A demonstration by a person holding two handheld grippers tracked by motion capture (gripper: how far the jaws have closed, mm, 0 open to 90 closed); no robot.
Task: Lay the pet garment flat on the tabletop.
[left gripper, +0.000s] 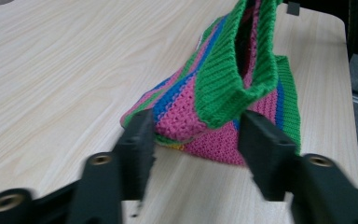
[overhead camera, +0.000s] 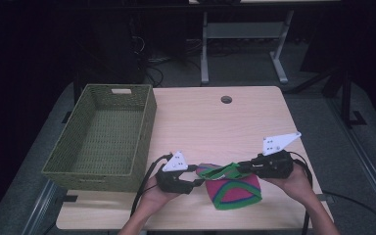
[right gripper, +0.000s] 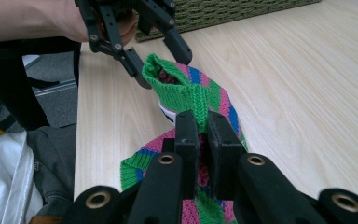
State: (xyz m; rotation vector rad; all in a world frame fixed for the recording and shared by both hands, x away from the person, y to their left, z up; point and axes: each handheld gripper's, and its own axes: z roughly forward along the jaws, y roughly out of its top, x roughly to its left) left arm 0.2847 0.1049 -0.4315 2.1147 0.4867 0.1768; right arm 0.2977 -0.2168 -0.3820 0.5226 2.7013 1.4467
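One knit bag (overhead camera: 235, 188), near table (overhead camera: 210, 117) edge: right gripper (right gripper: 203, 122) clamps its green rim; left gripper (left gripper: 196, 135) open, jaws astride bag.

A green woven basket (overhead camera: 103, 137) with 1 handle slot in its far wall sits on the left part of the light wooden table (overhead camera: 215, 122), which has 1 round cable hole (overhead camera: 226, 100) near its far edge.

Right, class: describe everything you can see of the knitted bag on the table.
The knitted bag is crocheted-looking yarn in pink, green and blue stripes with a green ribbed rim. Its body lies on the table near the front edge, to the right of the basket. The right gripper pinches the green rim and lifts it; the left gripper straddles the other end, its pads not pressing.
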